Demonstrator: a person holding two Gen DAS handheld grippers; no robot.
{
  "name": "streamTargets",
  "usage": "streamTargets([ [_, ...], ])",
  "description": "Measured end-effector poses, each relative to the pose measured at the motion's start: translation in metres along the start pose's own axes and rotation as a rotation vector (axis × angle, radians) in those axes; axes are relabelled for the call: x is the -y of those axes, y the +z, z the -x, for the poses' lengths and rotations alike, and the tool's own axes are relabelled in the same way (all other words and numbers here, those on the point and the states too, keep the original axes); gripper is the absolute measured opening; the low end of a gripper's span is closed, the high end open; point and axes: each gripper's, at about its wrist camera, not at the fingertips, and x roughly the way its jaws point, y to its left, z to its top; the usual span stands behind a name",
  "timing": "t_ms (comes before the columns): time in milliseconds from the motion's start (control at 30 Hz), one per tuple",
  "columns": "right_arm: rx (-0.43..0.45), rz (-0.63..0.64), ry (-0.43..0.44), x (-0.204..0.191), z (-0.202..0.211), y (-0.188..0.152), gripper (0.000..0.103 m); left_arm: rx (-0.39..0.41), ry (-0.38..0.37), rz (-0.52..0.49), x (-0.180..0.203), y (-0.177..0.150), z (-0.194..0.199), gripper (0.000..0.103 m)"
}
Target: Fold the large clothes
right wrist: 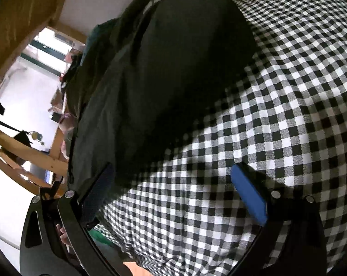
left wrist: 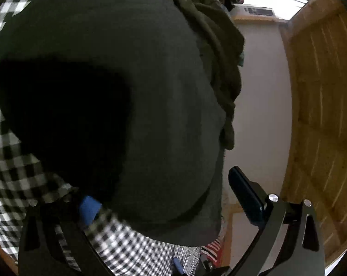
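A large dark grey garment (left wrist: 118, 92) lies on a black-and-white checked cloth (left wrist: 10, 172) and fills most of the left wrist view. My left gripper (left wrist: 164, 197) is open, with the garment's near edge between its blue pads (left wrist: 88, 209). In the right wrist view the same garment (right wrist: 173, 80) lies on the checked cloth (right wrist: 288, 92). My right gripper (right wrist: 173, 184) is open just above the cloth, at the garment's near edge, one pad (right wrist: 249, 195) over the checks.
A crumpled olive-green garment (left wrist: 214, 46) is heaped beyond the dark one. Wooden panelling (left wrist: 322, 103) and a white wall stand to the right. A wooden frame (right wrist: 24, 149) and bright window show at the left of the right wrist view.
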Motion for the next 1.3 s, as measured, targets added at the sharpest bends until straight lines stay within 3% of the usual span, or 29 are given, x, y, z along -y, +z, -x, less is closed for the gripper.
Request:
streamTargets([
  [67,-0.006,-0.049,0.103,0.004,0.003,0.001,0.100,0.001,-0.029,0.001,0.001,0.004,0.004,0.097],
  [133,-0.005,-0.096,0.160,0.007,0.004,0.006,0.100,-0.001,-0.065,-0.002,0.002,0.007,0.005,0.089],
  [200,-0.024,-0.209,0.237,0.017,-0.002,0.010,0.100,-0.004,-0.057,0.034,-0.007,0.013,0.006,0.055],
  [300,-0.078,-0.306,0.284,0.028,-0.022,0.019,0.100,-0.008,-0.063,0.028,-0.013,0.010,0.010,0.052],
  [433,0.015,-0.358,0.328,0.028,-0.033,0.041,0.100,-0.022,-0.005,-0.044,-0.002,0.010,0.000,0.049],
  [667,0.062,-0.464,0.247,0.026,-0.058,0.053,0.100,-0.016,0.231,-0.379,0.021,-0.008,-0.007,0.050],
  [700,0.080,-0.475,0.249,0.027,-0.056,0.050,0.098,-0.006,0.246,-0.403,0.021,-0.011,-0.007,0.050],
  [733,0.088,-0.482,0.248,0.030,-0.054,0.048,0.090,-0.002,0.262,-0.423,0.022,-0.012,-0.008,0.050],
  [833,0.089,-0.493,0.249,0.042,-0.052,0.042,0.056,0.003,0.319,-0.483,0.027,-0.018,-0.009,0.050],
  [933,0.095,-0.462,0.270,0.044,-0.041,0.034,0.042,-0.016,0.357,-0.513,0.030,-0.019,-0.008,0.050],
  [1067,0.098,-0.442,0.272,0.047,-0.037,0.030,0.040,-0.024,0.385,-0.543,0.031,-0.014,-0.007,0.050],
  [1200,0.041,-0.410,0.261,0.048,-0.047,0.045,0.046,-0.033,0.383,-0.539,0.032,-0.008,-0.008,0.050],
  [1300,0.034,-0.340,0.249,0.041,-0.049,0.050,0.041,-0.042,0.384,-0.539,0.040,-0.006,-0.025,0.050],
])
